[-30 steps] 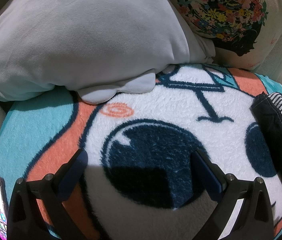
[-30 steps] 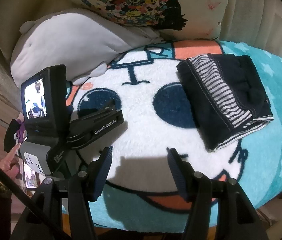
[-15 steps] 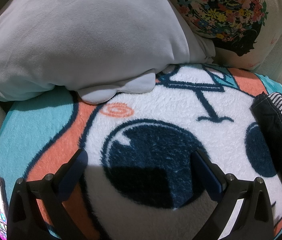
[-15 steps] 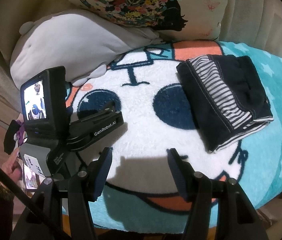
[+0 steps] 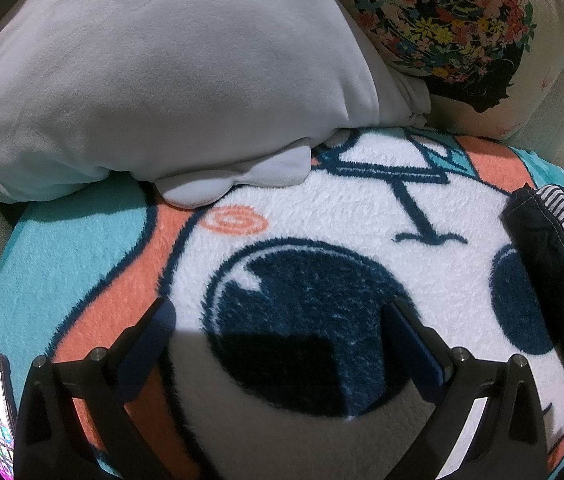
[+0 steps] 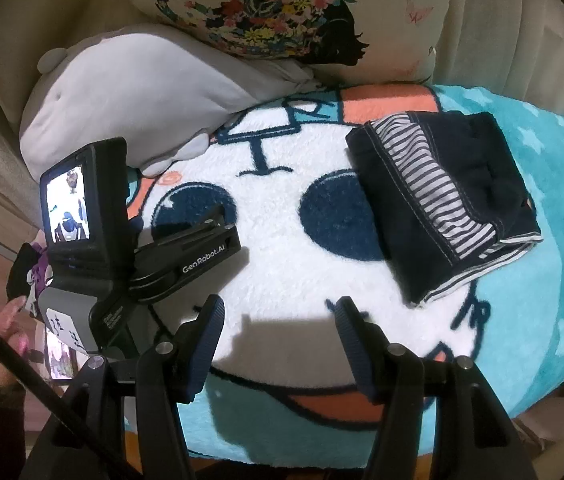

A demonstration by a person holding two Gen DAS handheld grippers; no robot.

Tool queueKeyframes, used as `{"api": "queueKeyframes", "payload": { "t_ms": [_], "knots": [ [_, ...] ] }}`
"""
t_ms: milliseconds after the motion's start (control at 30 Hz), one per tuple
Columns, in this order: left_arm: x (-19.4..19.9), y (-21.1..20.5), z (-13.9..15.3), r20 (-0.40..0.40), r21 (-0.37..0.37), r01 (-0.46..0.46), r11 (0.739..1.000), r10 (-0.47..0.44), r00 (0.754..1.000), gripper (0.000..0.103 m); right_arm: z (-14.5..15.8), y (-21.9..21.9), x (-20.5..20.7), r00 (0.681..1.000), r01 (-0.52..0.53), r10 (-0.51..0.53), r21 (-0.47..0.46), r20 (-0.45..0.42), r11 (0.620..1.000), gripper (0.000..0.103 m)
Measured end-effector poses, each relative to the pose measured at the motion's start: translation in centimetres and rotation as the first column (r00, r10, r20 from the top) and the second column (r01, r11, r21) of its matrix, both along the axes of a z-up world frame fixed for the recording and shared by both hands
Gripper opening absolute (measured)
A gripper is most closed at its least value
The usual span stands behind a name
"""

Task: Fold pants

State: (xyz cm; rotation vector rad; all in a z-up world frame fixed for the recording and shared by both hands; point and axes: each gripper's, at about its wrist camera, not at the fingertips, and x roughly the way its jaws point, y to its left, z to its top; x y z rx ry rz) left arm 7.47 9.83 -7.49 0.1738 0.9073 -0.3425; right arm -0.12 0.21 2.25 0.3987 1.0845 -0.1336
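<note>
Right wrist view shows your folded navy pants (image 6: pixel 442 204), striped lining showing, lying on the cartoon fleece blanket (image 6: pixel 282 280), right of the printed eyes. Your right gripper (image 6: pixel 277 336) hovers with jaws released, holding nothing. Your left gripper (image 5: pixel 282 344) rests by the grey plush pillow (image 5: pixel 161 80), jaws spread too.

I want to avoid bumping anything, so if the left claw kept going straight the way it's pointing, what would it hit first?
Most likely the fleece blanket itself: the open left claw points low across its cartoon face. Beyond that lies the grey plush pillow, though depth is hard to judge. The folded pants sit off to the right.
</note>
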Motion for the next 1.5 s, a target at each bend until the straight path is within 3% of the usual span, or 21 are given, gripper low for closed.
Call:
{"api": "queueKeyframes", "payload": {
  "t_ms": [367,800,1200,1500],
  "knots": [
    [0.0,0.0,0.0,0.0,0.0,0.0,1.0,0.0,1.0,0.103,0.3,-1.9,-0.5,0.999,0.01,-0.01,0.006,0.047,1.0,0.063],
    [0.0,0.0,0.0,0.0,0.0,0.0,1.0,0.0,1.0,0.103,0.3,-7.8,-2.0,0.996,0.014,-0.017,0.033,0.091,0.999,0.063],
    [0.0,0.0,0.0,0.0,0.0,-0.002,1.0,0.002,1.0,0.103,-0.5,-11.2,-2.2,0.994,-0.052,0.046,0.06,0.1,0.997,0.063],
    [-0.4,-0.1,-0.2,-0.002,-0.002,-0.081,0.997,0.081,0.997,0.103,-0.7,-13.8,-1.6,0.994,-0.052,0.045,0.062,0.102,0.997,0.063]
  ]
}}
